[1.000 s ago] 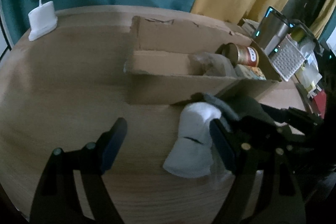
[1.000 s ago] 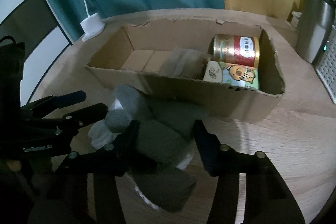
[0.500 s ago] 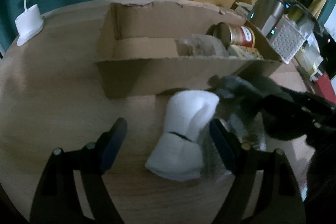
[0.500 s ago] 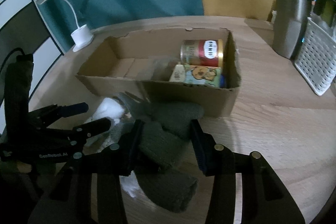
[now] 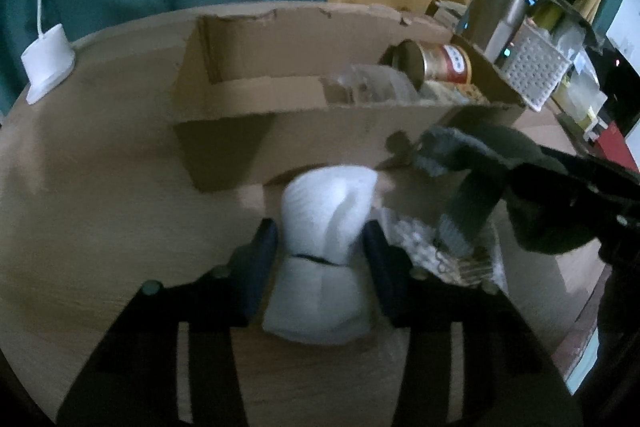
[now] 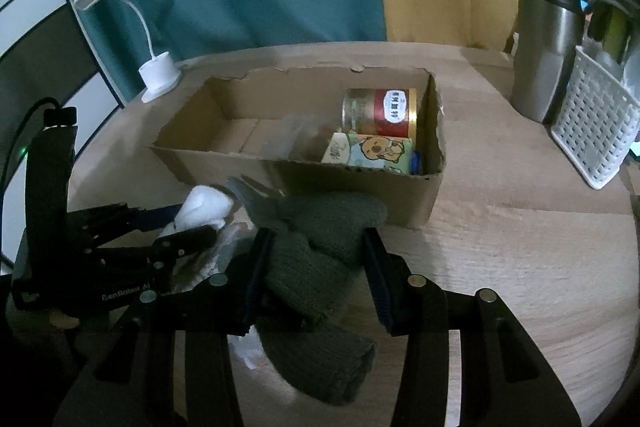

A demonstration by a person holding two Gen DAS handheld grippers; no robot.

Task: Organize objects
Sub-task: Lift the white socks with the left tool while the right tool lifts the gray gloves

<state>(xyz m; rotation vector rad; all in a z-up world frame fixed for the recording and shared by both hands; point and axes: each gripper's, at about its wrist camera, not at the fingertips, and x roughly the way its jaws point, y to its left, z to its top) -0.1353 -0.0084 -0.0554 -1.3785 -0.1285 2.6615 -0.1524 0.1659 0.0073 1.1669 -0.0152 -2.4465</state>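
A rolled white sock [image 5: 328, 219] lies on the wooden table [image 6: 520, 247] just in front of an open cardboard box [image 5: 320, 139]. My left gripper [image 5: 320, 247] is closing its jaws on the roll, and both pads touch its sides. To its right, my right gripper [image 6: 316, 263] is shut on a dark grey-green knitted sock [image 6: 320, 227], which hangs slightly above the table by the box's front wall [image 6: 224, 163]. The white sock [image 6: 204, 205] and the left gripper [image 6: 176, 227] also show at the left of the right wrist view. A pale patterned sock [image 5: 420, 247] lies under the grey one.
The box holds a red-and-gold can [image 6: 380, 111], a cartoon-bear packet [image 6: 372, 153] and a clear wrapper at its right end. A white lamp base [image 6: 160, 75] stands at the back left. A steel tumbler [image 6: 544, 55] and a white basket [image 6: 592, 131] stand at the right.
My left jaws have closed from wide open onto the white sock. My right gripper, still holding the grey sock, has drifted slightly right and up along the box front.
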